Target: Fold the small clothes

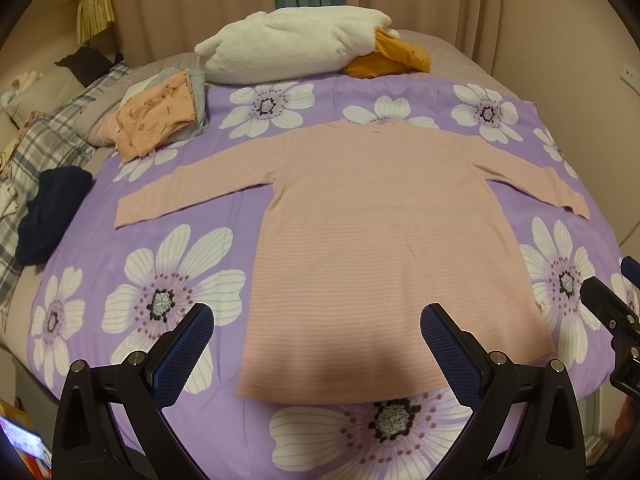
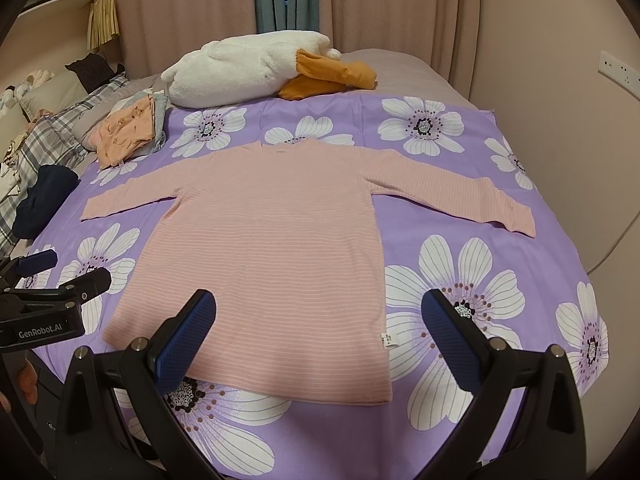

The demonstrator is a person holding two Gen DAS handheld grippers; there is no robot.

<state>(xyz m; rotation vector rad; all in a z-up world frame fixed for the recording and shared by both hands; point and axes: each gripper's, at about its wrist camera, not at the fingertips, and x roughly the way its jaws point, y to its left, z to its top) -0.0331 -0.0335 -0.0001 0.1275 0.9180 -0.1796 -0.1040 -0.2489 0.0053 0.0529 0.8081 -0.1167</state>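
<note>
A pink long-sleeved shirt with thin white stripes (image 1: 376,232) lies flat on the purple flowered sheet (image 1: 192,200), both sleeves spread out to the sides, hem nearest me. It also shows in the right wrist view (image 2: 264,248), with a small white tag (image 2: 387,339) at its right hem. My left gripper (image 1: 317,322) is open and empty, above the hem. My right gripper (image 2: 319,306) is open and empty, above the shirt's lower right part. Each gripper shows at the edge of the other's view: the right one (image 1: 612,312) and the left one (image 2: 52,288).
A pile of folded small clothes (image 1: 160,116) sits at the back left of the sheet. A white plush duck with orange beak (image 1: 304,44) lies at the back. A dark blue garment (image 1: 52,212) and plaid bedding (image 1: 52,140) lie at the left. Curtains hang behind.
</note>
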